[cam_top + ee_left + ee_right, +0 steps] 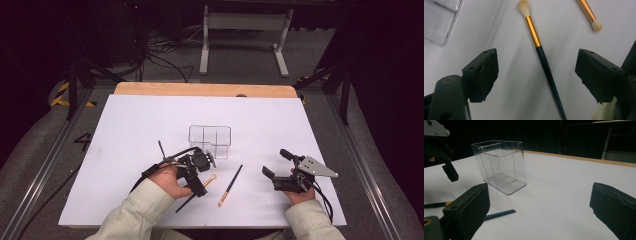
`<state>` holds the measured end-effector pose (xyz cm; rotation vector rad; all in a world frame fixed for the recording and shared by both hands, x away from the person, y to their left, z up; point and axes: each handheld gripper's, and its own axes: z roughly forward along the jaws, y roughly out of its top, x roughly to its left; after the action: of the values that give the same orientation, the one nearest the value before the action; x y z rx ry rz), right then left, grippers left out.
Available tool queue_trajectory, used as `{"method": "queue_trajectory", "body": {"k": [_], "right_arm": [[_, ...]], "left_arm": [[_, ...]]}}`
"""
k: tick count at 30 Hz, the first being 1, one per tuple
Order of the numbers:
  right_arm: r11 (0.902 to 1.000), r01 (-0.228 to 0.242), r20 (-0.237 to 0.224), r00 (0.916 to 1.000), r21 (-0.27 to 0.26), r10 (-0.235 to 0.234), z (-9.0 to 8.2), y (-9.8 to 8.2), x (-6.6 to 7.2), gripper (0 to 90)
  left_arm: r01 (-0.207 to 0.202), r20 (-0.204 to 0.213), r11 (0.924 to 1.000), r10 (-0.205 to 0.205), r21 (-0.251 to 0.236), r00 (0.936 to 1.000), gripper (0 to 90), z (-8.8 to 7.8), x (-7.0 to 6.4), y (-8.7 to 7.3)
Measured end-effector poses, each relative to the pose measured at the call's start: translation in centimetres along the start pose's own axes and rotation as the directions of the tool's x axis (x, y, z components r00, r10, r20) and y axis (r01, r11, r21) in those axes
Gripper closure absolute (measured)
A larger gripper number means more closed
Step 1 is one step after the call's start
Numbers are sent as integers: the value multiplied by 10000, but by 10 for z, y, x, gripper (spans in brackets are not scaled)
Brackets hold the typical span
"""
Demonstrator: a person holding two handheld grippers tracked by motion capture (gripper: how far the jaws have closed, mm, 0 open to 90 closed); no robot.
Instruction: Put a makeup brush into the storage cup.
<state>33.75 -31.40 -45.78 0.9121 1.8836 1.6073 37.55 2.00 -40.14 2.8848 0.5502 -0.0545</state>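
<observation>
A dark-handled makeup brush (541, 53) with a gold ferrule and pale bristles lies flat on the white bench (125, 150), just in front of the clear plastic organizer (210, 141), its bristle end pointing toward that container. The left tongs (536, 72) hang directly over the brush handle, jaws spread wide on either side of it, pads clear of the handle and not gripping. A second brush (230, 186) of the same make lies just to the right of the first, also in front of the organizer, its bristles turned toward the person. Farther right of the organizer, well apart from both brushes, the right tongs (278, 163) are held above the bench with jaws wide open and nothing between them, aimed toward the container. Light-coloured sleeves enter from the near edge.
</observation>
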Motion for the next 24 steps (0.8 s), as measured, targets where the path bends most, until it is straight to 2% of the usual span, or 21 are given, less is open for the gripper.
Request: {"method": "queue_trajectory", "body": {"k": [6,12,19,24], "right_arm": [[10000,27,7,10000,15,-27,0,0,0,34],[10000,31,22,10000,27,-31,0,0,0,34],[9999,71,44,10000,81,-71,1,0,1,34],[9999,76,61,10000,85,-77,1,0,1,34]], "left_arm": [[66,117,10000,-67,59,9999,220,6,1,0],[-13,142,9993,8,375,9999,254,11,0,2],[-44,328,9974,20,720,9995,355,21,-3,4],[-23,490,9959,-22,903,9988,470,22,-2,4]]}}
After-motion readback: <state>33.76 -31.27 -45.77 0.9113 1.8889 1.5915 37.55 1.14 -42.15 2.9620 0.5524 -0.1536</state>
